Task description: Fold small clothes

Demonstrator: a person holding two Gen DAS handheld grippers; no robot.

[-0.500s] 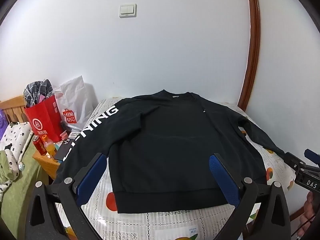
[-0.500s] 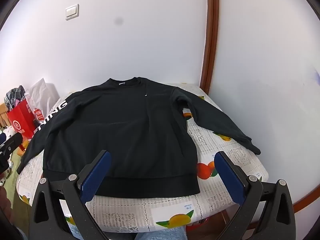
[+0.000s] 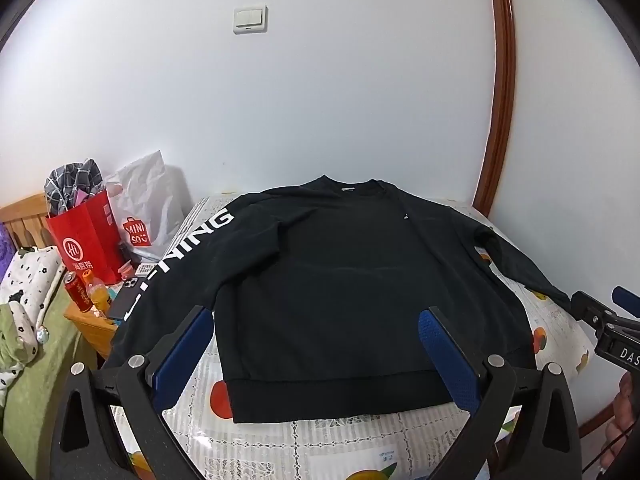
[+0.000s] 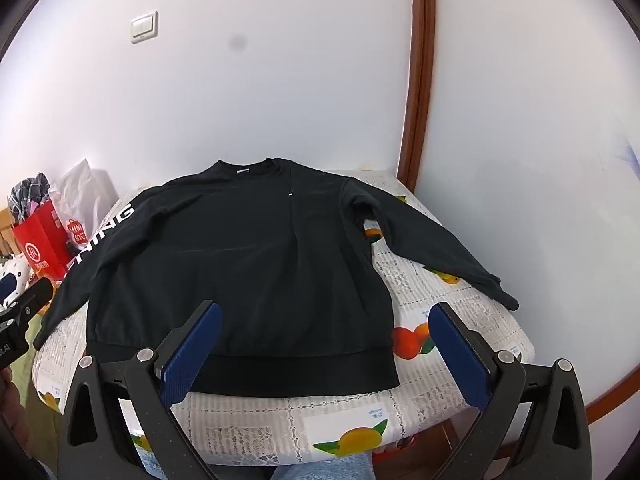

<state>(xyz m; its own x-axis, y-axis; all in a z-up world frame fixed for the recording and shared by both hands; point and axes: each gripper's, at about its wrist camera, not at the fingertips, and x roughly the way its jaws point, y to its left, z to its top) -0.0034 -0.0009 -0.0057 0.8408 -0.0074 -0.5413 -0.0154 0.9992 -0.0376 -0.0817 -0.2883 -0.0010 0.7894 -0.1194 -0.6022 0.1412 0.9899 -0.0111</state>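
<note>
A black sweatshirt [image 3: 340, 280] [image 4: 240, 260] lies flat and face up on a small table, collar at the far side, hem toward me. White letters run down its left sleeve [image 3: 188, 248]; its right sleeve [image 4: 432, 240] stretches out toward the table's right edge. My left gripper [image 3: 316, 320] hovers open above the hem, blue pads wide apart and empty. My right gripper [image 4: 326, 316] is open too, over the hem's right end, with nothing between its pads. Each gripper's tip shows at the edge of the other's view.
The table wears a white cloth with fruit prints [image 4: 416, 284]. It stands in a corner: white wall behind, brown wooden door frame [image 4: 420, 80] at the right. Left of it a low wooden stand carries a red paper bag [image 3: 86, 244], a white bag [image 3: 144, 208], a can and a bottle.
</note>
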